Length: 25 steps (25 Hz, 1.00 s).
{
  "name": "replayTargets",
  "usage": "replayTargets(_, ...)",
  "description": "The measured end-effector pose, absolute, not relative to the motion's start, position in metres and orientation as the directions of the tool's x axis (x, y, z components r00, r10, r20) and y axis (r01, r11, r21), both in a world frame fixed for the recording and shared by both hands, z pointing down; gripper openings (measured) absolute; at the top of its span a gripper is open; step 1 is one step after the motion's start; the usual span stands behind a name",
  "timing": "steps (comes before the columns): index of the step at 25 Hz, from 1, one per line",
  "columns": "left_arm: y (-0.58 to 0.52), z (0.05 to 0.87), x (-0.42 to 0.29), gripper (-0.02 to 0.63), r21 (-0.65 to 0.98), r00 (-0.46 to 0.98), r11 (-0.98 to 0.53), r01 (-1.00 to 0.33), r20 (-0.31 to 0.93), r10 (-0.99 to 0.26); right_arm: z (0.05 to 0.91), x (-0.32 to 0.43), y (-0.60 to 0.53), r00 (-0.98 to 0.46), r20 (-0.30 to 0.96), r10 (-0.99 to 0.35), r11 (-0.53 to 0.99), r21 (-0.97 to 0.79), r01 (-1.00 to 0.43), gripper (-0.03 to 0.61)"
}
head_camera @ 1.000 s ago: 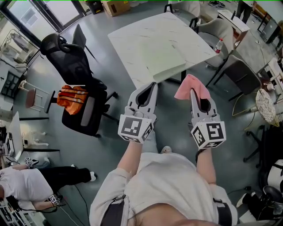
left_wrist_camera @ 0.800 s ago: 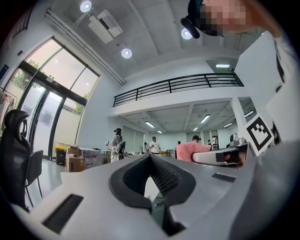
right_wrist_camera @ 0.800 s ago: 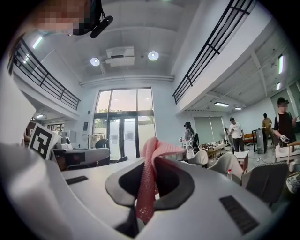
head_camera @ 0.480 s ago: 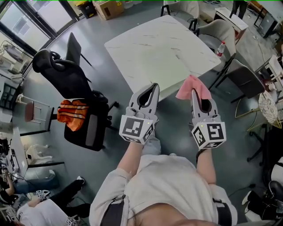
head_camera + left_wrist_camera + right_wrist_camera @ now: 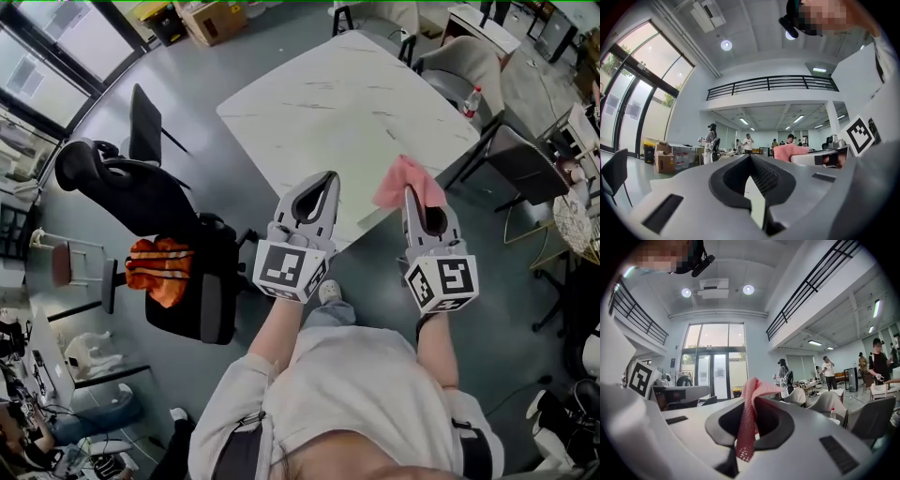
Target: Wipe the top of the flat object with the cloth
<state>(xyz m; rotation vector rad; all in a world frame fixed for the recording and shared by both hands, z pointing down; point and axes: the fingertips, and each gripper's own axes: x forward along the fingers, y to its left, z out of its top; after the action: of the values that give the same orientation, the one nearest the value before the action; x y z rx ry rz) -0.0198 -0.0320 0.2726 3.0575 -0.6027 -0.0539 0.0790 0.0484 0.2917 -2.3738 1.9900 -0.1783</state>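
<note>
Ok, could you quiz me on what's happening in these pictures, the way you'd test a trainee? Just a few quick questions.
1. True or false: the pink cloth lies flat on the white table.
2. Which one holds the cloth? A. the left gripper B. the right gripper C. neither
3. Fill in: the garment draped on the black office chair is ____.

Key: 1 false, it is pinched in shut jaws and held up off the table. 2 B. 3 orange.
</note>
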Motion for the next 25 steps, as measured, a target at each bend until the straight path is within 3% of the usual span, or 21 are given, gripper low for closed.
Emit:
replayTargets(16,-0.112,0.290,-0.025,0.012,0.052,0.948,-0.947,-0.316,-0.020,-0.318,0.307,0.061,-0.028,0.221,0.081,-0.972,-0.230,-0.121,-0.966,0.031)
replayTargets(25,-0.139,0.294,-0.018,0.012,0.062,0.938,-0.937,-0.345,-0.018,-0.347,0.309,0.075,-0.057,0.199,0.089,-0.976,-0.209,-0.123,-0.970,0.031)
